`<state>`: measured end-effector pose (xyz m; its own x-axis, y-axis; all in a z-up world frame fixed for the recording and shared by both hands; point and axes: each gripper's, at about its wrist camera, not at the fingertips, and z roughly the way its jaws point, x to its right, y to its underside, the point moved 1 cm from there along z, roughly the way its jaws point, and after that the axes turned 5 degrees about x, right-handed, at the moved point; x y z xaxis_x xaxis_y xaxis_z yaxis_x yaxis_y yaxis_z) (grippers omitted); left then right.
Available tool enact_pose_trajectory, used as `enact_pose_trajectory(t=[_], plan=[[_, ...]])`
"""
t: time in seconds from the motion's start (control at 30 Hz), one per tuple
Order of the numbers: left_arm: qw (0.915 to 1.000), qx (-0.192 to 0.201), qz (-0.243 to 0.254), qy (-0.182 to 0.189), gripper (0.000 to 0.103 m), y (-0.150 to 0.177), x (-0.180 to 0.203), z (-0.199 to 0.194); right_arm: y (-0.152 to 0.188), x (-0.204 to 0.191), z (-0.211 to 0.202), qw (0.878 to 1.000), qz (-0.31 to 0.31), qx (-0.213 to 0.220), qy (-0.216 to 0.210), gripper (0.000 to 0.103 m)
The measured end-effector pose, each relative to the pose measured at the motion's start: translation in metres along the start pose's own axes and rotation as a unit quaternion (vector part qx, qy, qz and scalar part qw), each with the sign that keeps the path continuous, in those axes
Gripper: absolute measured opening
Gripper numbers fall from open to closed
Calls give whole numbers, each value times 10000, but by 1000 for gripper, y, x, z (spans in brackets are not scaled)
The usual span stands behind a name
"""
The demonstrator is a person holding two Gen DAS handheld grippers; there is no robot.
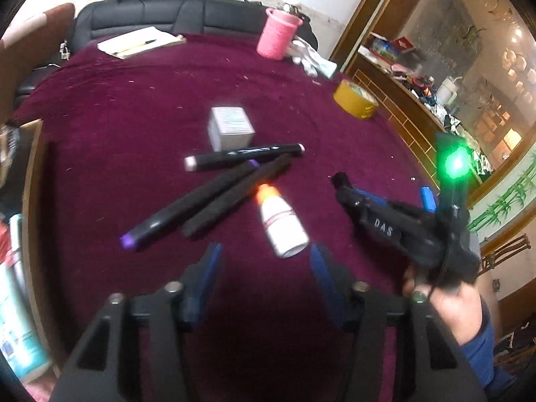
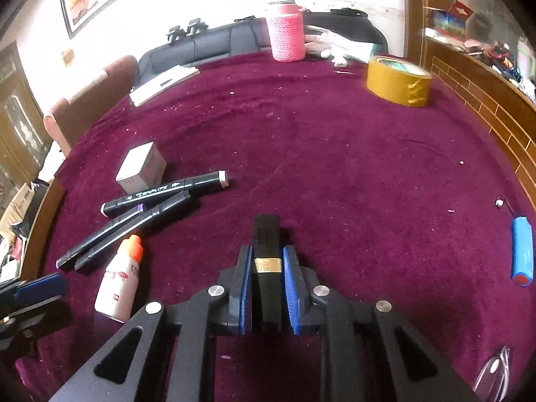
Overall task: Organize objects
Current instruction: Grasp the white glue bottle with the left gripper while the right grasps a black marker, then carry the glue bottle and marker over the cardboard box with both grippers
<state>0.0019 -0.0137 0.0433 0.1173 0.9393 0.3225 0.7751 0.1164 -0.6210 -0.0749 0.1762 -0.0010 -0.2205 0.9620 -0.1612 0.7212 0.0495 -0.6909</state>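
We have the right gripper [image 2: 266,268] clenched on a black tube with a gold band [image 2: 267,251], just above the counter [image 2: 335,167] at six o'clock in the right wrist view. Its long axis runs along the fingers, tip toward twelve. Left gripper [image 1: 264,261] hangs released over the white bottle [image 1: 283,224]. We should keep the grip square and carry it low toward the markers [image 2: 134,214].

Black left gripper [image 1: 264,251] with blue pads, silver screws, right gripper [image 2: 267,261] alike, white "DAS" lettering, green light, blue sleeve [image 1: 482,345]
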Motion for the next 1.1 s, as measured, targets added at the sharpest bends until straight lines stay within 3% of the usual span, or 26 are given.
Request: enact_pose_trajectory(t=[0.13, 0.33, 0.43, 0.53, 0.67, 1.1], plan=[[9997, -72, 161, -151, 33, -7, 17, 20, -1, 3, 1, 9998, 133, -9, -163, 19], [9977, -271, 315, -533, 28, -9, 23, 50, 1, 4, -1, 9995, 167, -9, -259, 19], [9979, -243, 329, -497, 26, -6, 20, 58, 2, 2, -3, 9991, 187, 17, -371, 19], [9965, -79, 574, -594, 26, 0, 24, 54, 1, -6, -10, 9983, 89, 159, -561, 20], [9987, -2, 389, -315, 26, 8, 19, 42, 3, -21, -20, 9961, -140, 339, -798, 20], [9957, 867, 175, -268, 26, 8, 7, -31, 8, -45, -33, 9872, -371, 494, -1468, 20]])
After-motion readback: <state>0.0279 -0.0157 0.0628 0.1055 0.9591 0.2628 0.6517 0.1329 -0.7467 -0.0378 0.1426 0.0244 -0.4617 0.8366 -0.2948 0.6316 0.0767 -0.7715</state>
